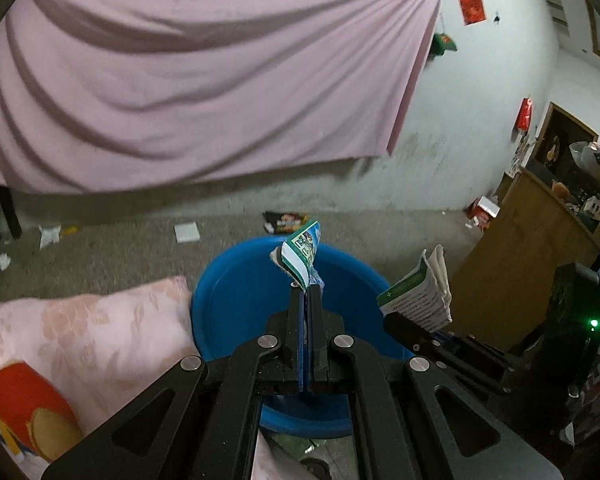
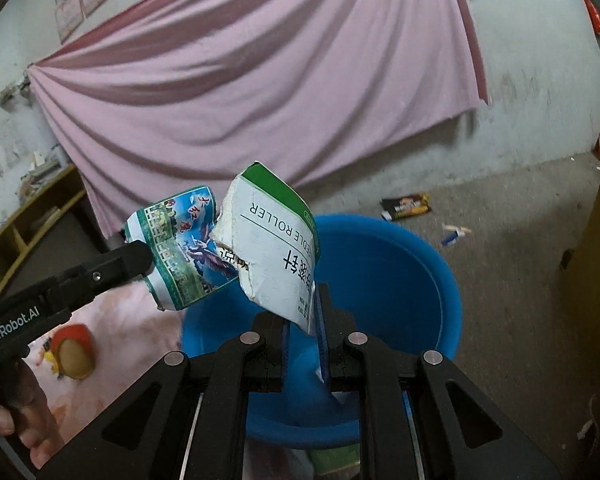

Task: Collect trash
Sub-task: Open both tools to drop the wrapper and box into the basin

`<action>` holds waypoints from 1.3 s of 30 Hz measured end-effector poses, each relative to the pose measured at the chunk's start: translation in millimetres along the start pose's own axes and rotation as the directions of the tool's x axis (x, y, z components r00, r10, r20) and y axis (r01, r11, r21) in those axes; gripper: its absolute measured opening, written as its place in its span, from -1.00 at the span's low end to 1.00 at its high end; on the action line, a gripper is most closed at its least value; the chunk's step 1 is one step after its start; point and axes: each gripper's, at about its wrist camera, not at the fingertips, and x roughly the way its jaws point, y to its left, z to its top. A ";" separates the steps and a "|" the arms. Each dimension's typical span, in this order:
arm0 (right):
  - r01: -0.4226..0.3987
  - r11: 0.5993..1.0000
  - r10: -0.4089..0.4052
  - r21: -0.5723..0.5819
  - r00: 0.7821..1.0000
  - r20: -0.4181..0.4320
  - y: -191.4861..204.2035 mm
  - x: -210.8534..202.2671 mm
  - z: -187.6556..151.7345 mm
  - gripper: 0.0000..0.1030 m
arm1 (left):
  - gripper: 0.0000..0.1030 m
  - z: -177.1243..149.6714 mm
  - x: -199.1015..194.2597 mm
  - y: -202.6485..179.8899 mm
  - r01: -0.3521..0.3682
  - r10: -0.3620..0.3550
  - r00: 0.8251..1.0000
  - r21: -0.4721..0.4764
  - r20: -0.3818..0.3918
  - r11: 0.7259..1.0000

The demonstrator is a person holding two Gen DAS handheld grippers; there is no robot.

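Nearest the cameras, the left gripper is clenched on a crumpled green-and-blue printed paper packet, whose creased body sticks up past the pressed-together fingertips. The right gripper grasps a torn white-and-green cardboard box printed with black lettering, pinched by its lower edge between nearly closed jaws. In the right wrist view the two pieces of trash hang side by side, just about touching, both above the near side of a round blue plastic basin that stands on the grey concrete floor. Beside the basin on the left lies a pale pink floral quilt. Farther out on the floor lie a black-and-orange snack wrapper and a small white square of paper, well apart from the basin. Behind them a large pink draped sheet hangs against the whitish wall.
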 end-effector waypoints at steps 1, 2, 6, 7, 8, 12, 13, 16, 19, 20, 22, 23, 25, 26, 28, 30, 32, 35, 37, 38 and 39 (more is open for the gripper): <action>0.002 1.000 -0.002 0.002 1.000 -0.009 -0.2 1.7 -0.4 -0.78 | -1.00 -0.2 2.5 2.4 -0.006 0.005 1.000 -0.012 -0.016 1.000; 0.007 1.000 -0.007 0.003 1.000 -0.018 -0.7 3.2 -1.4 -0.77 | -1.00 1.1 4.4 4.1 -0.005 0.005 1.000 -0.024 -0.027 1.000; 0.018 1.000 -0.017 0.015 0.999 -0.044 -3.3 7.3 -5.9 -0.64 | -1.00 -0.8 13.2 12.7 -0.008 0.003 0.997 -0.062 -0.078 0.998; 0.019 1.000 -0.018 0.017 0.999 -0.050 -5.1 9.5 -6.1 -0.56 | -0.99 -2.4 16.8 15.1 -0.012 0.006 0.996 -0.072 -0.093 0.997; 0.020 1.000 -0.019 0.018 0.998 -0.054 -6.2 11.2 -7.1 -0.42 | -0.99 -5.5 18.4 17.1 -0.013 0.005 0.995 -0.081 -0.104 0.997; 0.021 1.000 -0.020 0.017 0.998 -0.062 -6.0 11.5 -8.1 -0.37 | -0.98 -8.6 20.7 21.8 -0.028 0.014 0.992 -0.107 -0.123 0.994; 0.023 1.000 -0.022 0.017 0.998 -0.064 -6.2 12.4 -7.4 -0.35 | -0.96 -10.3 21.3 21.6 -0.031 0.017 0.992 -0.110 -0.124 0.993; 0.024 1.000 -0.022 0.021 0.998 -0.064 -5.4 13.6 -6.3 -0.23 | -0.84 -11.5 18.8 23.2 -0.037 0.022 0.992 -0.117 -0.126 0.992; 0.031 0.999 -0.031 0.011 0.998 -0.055 -3.3 11.7 -4.6 -0.10 | -0.54 -12.9 13.8 30.1 -0.037 0.022 0.993 -0.129 -0.113 0.991; 0.036 0.999 -0.036 0.008 0.998 -0.049 -3.0 11.4 -2.9 -0.09 | -0.50 -12.7 11.1 31.3 -0.036 0.022 0.994 -0.135 -0.104 0.990; 0.046 0.999 -0.046 0.007 0.998 -0.041 -2.0 9.3 -0.7 -0.01 | -0.49 -11.4 5.1 34.9 -0.038 0.025 0.996 -0.149 -0.088 0.988; 0.052 0.999 -0.052 0.008 0.998 -0.033 -1.5 7.4 0.7 0.10 | -0.48 -11.1 0.9 36.9 -0.042 0.030 0.996 -0.153 -0.081 0.987; 0.060 0.998 -0.059 0.013 0.998 -0.016 -0.6 3.4 3.5 0.32 | -0.41 -8.9 -8.4 39.8 -0.049 0.039 0.997 -0.158 -0.061 0.986; 0.062 0.998 -0.062 0.014 0.998 -0.005 0.7 0.2 4.6 0.38 | -0.38 -8.0 -12.3 41.2 -0.050 0.042 0.998 -0.159 -0.051 0.986; 0.074 0.997 -0.075 0.008 0.997 0.013 3.6 -6.1 8.0 0.43 | -0.19 -6.1 -22.9 42.8 -0.056 0.052 0.998 -0.159 -0.028 0.986; 0.079 0.997 -0.079 0.007 0.996 0.031 7.6 -13.8 11.6 0.51 | -0.10 -4.8 -35.1 43.8 -0.056 0.056 0.998 -0.161 -0.004 0.985; 0.076 0.997 -0.076 0.002 0.996 0.052 11.5 -22.8 14.5 0.57 | 0.02 -2.1 -44.7 42.1 -0.059 0.063 0.998 -0.161 0.017 0.985; 0.072 0.997 -0.070 -0.020 0.994 0.088 20.9 -37.6 19.7 0.65 | 0.34 0.7 -67.7 43.0 -0.064 0.076 0.995 -0.164 0.069 0.984; 0.068 0.997 -0.064 -0.036 0.991 0.122 28.0 -50.3 23.2 0.76 | 0.72 1.8 -82.6 45.5 -0.066 0.085 0.991 -0.176 0.103 0.982; 0.065 0.997 -0.058 -0.044 0.988 0.144 33.3 -58.3 25.6 0.85 | 0.77 2.3 -90.4 47.7 -0.065 0.087 0.989 -0.181 0.119 0.981; 0.062 0.997 -0.053 -0.052 0.985 0.164 37.5 -65.1 27.3 0.94 | 0.81 2.7 -101.4 49.7 -0.070 0.096 0.986 -0.183 0.139 0.981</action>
